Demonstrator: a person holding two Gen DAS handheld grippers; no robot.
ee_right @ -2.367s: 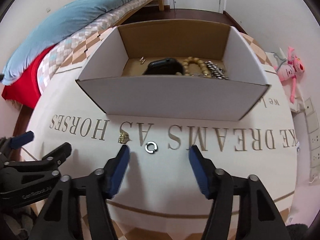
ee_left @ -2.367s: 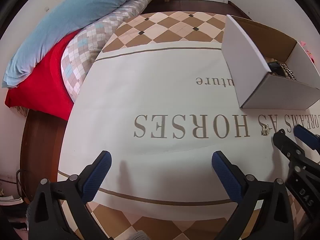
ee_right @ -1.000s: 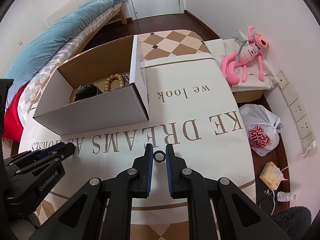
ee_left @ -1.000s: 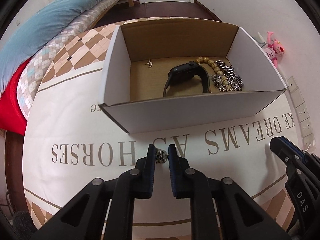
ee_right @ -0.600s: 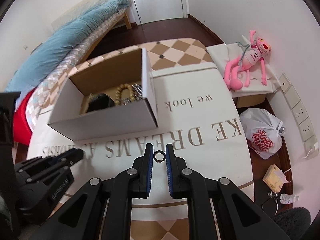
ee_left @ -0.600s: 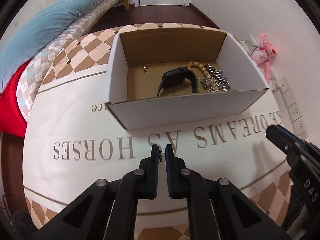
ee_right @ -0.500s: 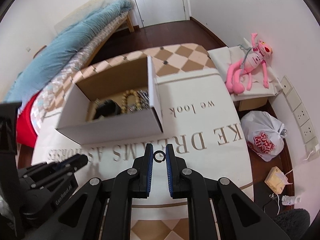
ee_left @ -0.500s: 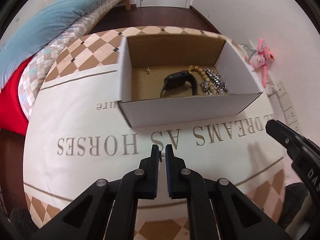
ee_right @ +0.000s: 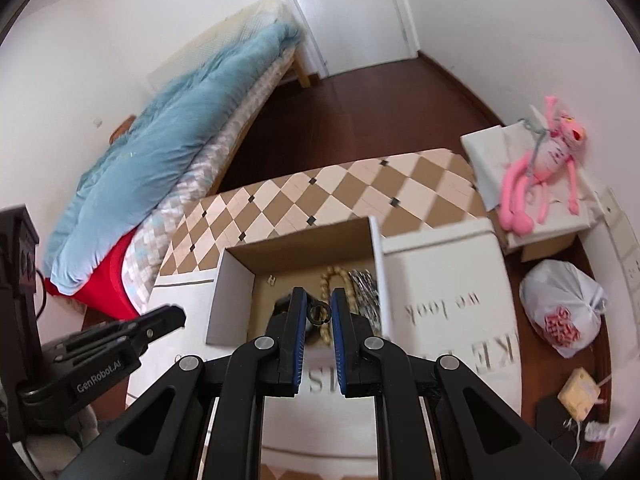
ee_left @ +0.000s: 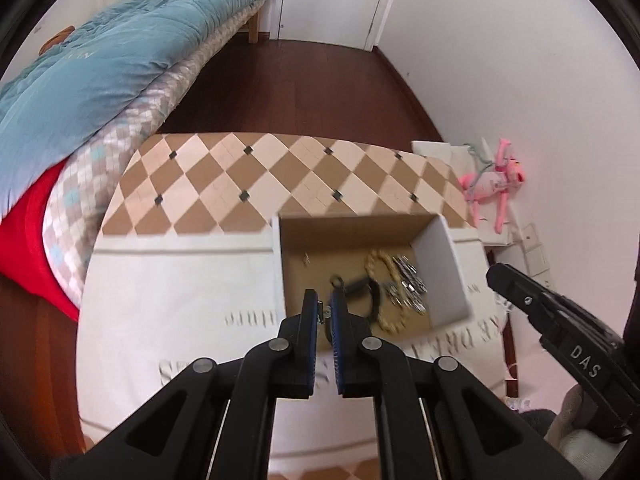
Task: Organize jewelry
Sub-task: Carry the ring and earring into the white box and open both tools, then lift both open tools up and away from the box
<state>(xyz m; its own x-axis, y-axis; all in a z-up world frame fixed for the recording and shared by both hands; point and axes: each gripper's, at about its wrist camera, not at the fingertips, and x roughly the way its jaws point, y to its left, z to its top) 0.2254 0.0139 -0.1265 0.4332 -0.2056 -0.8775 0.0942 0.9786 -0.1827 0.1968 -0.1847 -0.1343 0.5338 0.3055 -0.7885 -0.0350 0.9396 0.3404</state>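
Note:
My left gripper [ee_left: 323,312] is shut on a small silver charm [ee_left: 320,309], held high above the open cardboard box [ee_left: 444,272]. My right gripper [ee_right: 318,312] is shut on a small dark ring [ee_right: 317,312], also held above the box [ee_right: 232,292]. Inside the box lie a black watch [ee_left: 366,290], a wooden bead bracelet [ee_left: 376,260], a silver chain bracelet [ee_left: 408,282] and a small earring [ee_left: 306,258]. The left gripper shows in the right wrist view [ee_right: 168,316], and the right gripper in the left wrist view [ee_left: 504,276].
The box stands on a table with a printed cloth [ee_left: 180,300] and checkered border [ee_left: 280,176]. A bed with a blue quilt [ee_left: 80,64] lies to the left. A pink plush toy [ee_right: 544,168] and a white plastic bag [ee_right: 560,312] sit on the right.
Both grippers closed on their pieces on the cloth, lifted them and now hold them high over the box. The view has tilted up toward the room.

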